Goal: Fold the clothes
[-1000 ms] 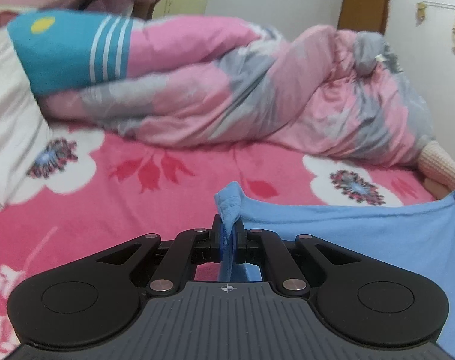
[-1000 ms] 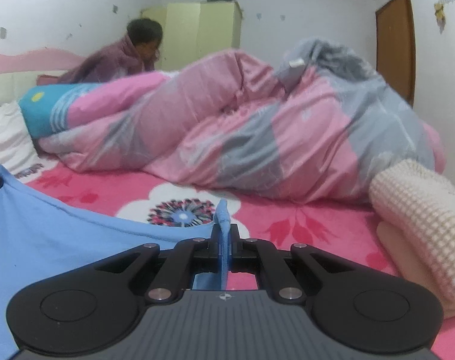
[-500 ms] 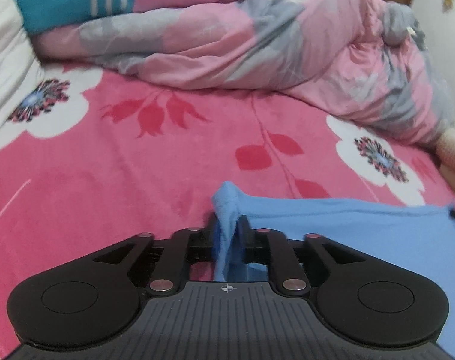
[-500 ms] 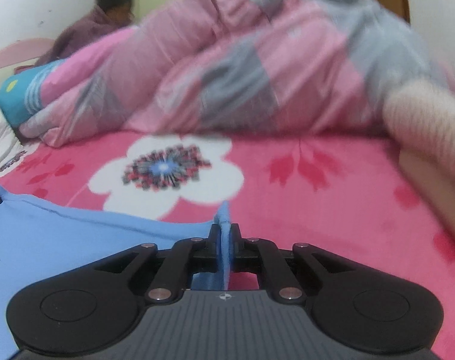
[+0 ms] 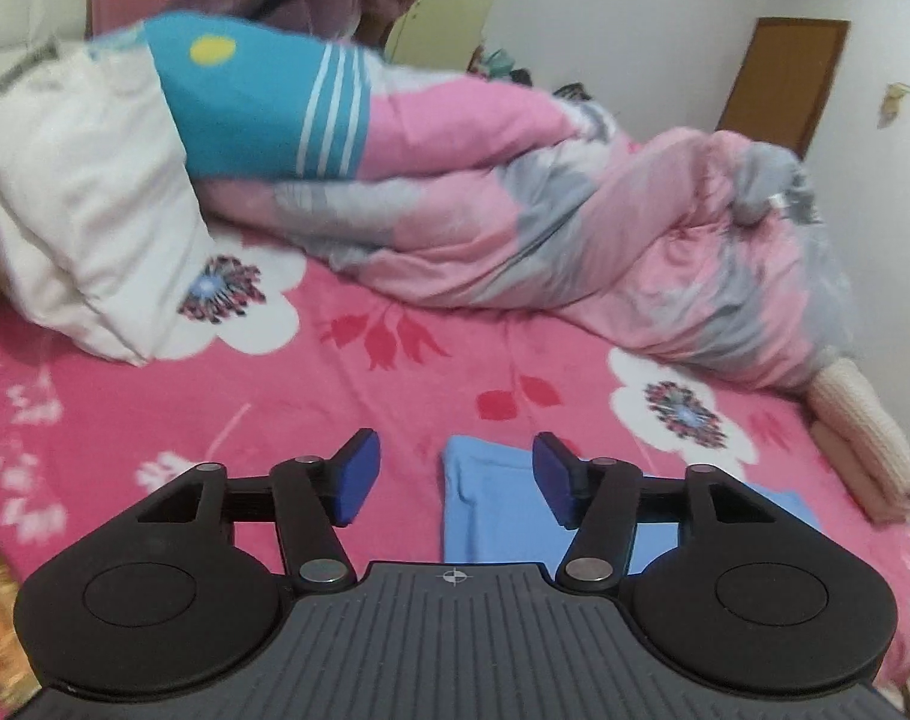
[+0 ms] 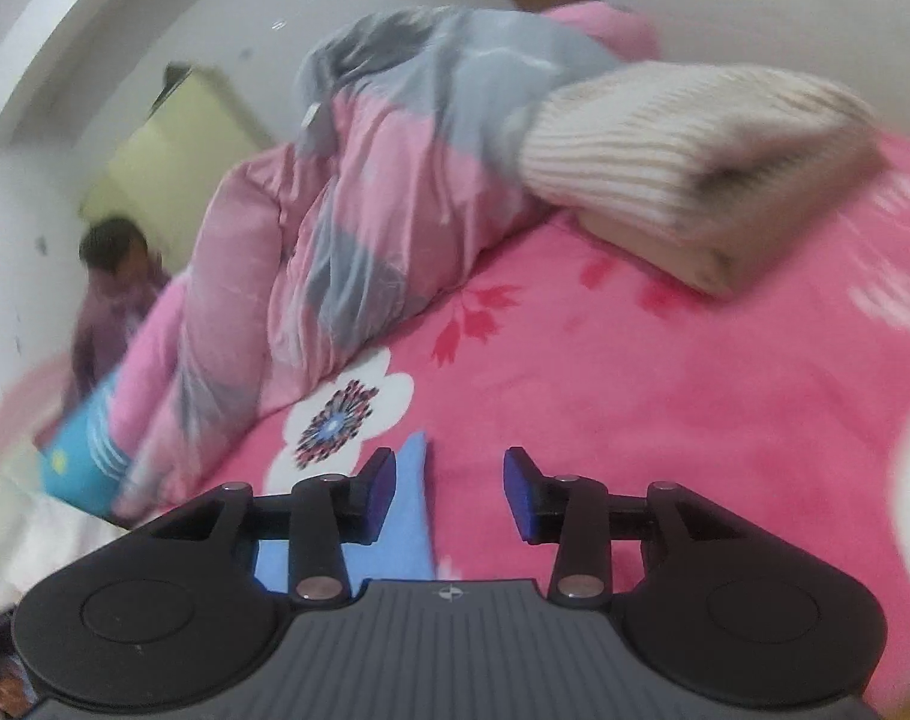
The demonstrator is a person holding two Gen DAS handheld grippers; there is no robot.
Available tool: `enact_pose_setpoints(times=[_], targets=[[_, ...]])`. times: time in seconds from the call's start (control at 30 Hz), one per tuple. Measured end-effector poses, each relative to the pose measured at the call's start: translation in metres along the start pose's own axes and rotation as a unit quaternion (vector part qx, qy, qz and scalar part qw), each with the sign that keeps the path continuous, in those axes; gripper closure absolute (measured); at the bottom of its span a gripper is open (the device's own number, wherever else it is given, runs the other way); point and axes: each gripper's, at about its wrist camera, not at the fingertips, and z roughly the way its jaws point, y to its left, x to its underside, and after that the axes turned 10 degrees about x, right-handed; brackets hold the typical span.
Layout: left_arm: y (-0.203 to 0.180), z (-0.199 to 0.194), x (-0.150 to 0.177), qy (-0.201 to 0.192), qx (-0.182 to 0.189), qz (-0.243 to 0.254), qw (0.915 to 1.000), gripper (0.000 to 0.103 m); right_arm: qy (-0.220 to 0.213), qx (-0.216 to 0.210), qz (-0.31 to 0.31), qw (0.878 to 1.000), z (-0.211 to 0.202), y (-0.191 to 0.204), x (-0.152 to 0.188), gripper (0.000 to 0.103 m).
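Left gripper (image 5: pixel 452 480) and right gripper (image 6: pixel 446 495) jaws apart (2 empty), blue garment (image 5: pixel 490 504) flat at 12 o'clock on pink floral blanket (image 5: pixel 275 396).

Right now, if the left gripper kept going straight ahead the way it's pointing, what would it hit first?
Probably the blue garment lying on the pink bedsheet: its corner sits just ahead of the open left gripper, between the fingers. If the gripper passed above that, the rumpled quilt comes next. Depth is hard to judge.

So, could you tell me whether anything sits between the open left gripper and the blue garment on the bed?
Nothing visible does. The blue garment lies flat on the pink bedsheet, just ahead of the left gripper, whose jaws are spread open.
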Motion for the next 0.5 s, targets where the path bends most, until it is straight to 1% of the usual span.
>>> enact_pose_setpoints(times=[0.07,0.1,0.17,0.2,0.27,0.33,0.43,0.5], targets=[[-0.010,-0.021,0.002,0.009,-0.001,0.004,1.0000,0.045,0.024,-0.012,0.035,0.999,-0.021,-0.011,0.016,0.061],[-0.013,-0.029,0.005,0.020,0.002,0.000,0.9998,0.045,0.039,-0.022,0.056,0.997,-0.029,-0.016,0.026,0.060],[-0.017,-0.039,0.018,0.045,0.026,-0.018,0.9985,0.045,0.077,-0.043,0.100,0.991,-0.033,-0.026,0.048,0.060],[-0.019,-0.038,0.029,0.058,0.044,-0.031,0.9969,0.045,0.097,-0.054,0.122,0.986,-0.034,-0.030,0.060,0.060],[-0.023,-0.030,0.057,0.085,0.079,-0.049,0.9921,0.045,0.134,-0.070,0.168,0.974,-0.029,-0.039,0.081,0.060],[-0.030,-0.018,0.089,0.110,0.112,-0.063,0.9857,0.045,0.159,-0.078,0.203,0.963,-0.019,-0.045,0.098,0.060],[-0.033,0.009,0.129,0.138,0.137,-0.101,0.9757,0.046,0.195,-0.075,0.246,0.947,-0.001,-0.051,0.112,0.060],[-0.030,0.017,0.135,0.135,0.137,-0.119,0.9741,0.046,0.209,-0.076,0.268,0.937,0.008,-0.053,0.117,0.061]])
